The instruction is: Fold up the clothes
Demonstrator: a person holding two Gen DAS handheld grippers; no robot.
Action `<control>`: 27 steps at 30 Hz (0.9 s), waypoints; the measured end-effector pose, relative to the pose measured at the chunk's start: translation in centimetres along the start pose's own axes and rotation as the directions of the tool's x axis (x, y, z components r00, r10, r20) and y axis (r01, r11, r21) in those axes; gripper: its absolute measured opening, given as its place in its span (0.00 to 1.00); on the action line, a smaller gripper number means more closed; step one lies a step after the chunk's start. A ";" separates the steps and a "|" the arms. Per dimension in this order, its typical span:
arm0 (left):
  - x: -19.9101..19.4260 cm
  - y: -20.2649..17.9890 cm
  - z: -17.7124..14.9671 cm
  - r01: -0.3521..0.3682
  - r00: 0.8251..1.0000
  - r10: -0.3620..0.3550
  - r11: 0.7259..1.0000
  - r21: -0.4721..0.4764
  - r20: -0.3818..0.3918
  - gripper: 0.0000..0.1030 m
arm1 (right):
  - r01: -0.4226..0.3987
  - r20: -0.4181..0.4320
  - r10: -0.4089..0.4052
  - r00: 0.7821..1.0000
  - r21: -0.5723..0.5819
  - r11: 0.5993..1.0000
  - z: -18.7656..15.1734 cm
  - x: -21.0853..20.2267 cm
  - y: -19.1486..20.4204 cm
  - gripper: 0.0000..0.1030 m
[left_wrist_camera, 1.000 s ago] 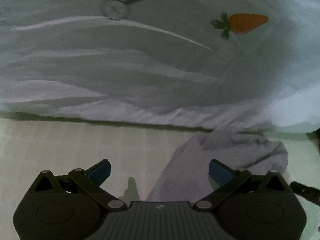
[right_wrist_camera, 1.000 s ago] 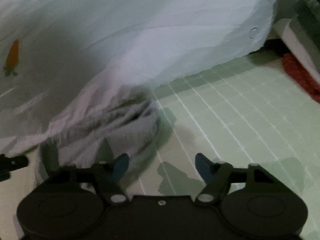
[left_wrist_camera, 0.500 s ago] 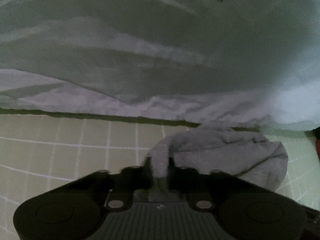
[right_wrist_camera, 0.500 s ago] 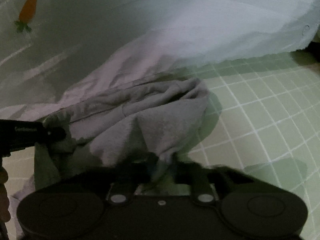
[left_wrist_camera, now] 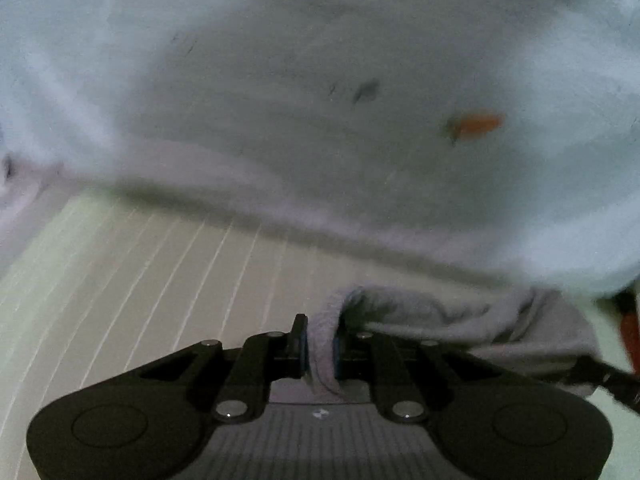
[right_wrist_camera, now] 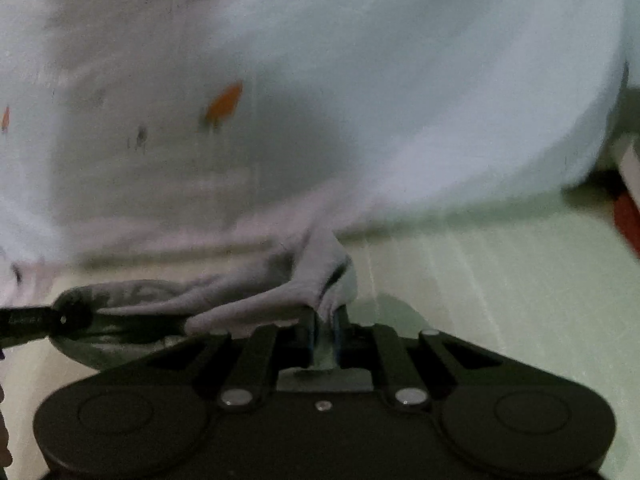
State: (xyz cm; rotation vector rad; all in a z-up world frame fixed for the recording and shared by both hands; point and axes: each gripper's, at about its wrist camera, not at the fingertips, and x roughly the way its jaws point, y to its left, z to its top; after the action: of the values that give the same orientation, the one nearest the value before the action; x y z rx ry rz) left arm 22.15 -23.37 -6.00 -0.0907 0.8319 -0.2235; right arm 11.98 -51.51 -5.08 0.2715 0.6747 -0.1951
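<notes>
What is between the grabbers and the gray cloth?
Nothing is. The left gripper and the right gripper are each shut on an edge of the gray garment, with fabric pinched between the fingers.

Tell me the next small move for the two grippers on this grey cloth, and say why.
Probably draw the two apart to pull the cloth taut. The left gripper and right gripper are each shut on an edge of the grey garment, which sags bunched between them above the gridded mat.

Pale green gridded mat (left_wrist_camera: pixel 168 264) beneath white carrot-print sheet (right_wrist_camera: pixel 400 100); red object (right_wrist_camera: pixel 628 216) at edge.
</notes>
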 end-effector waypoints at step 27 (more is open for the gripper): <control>4.7 -0.7 -2.6 0.097 0.984 -0.060 0.970 0.222 -0.168 0.13 | 0.041 -0.155 -0.022 0.988 0.121 0.992 0.3 6.9 -2.1 0.07</control>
State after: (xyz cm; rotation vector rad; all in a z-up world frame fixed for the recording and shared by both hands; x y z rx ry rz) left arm 23.12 -25.15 -10.99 0.1132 0.9582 -0.4043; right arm 16.89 -54.17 -9.70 0.3975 0.8213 -0.2488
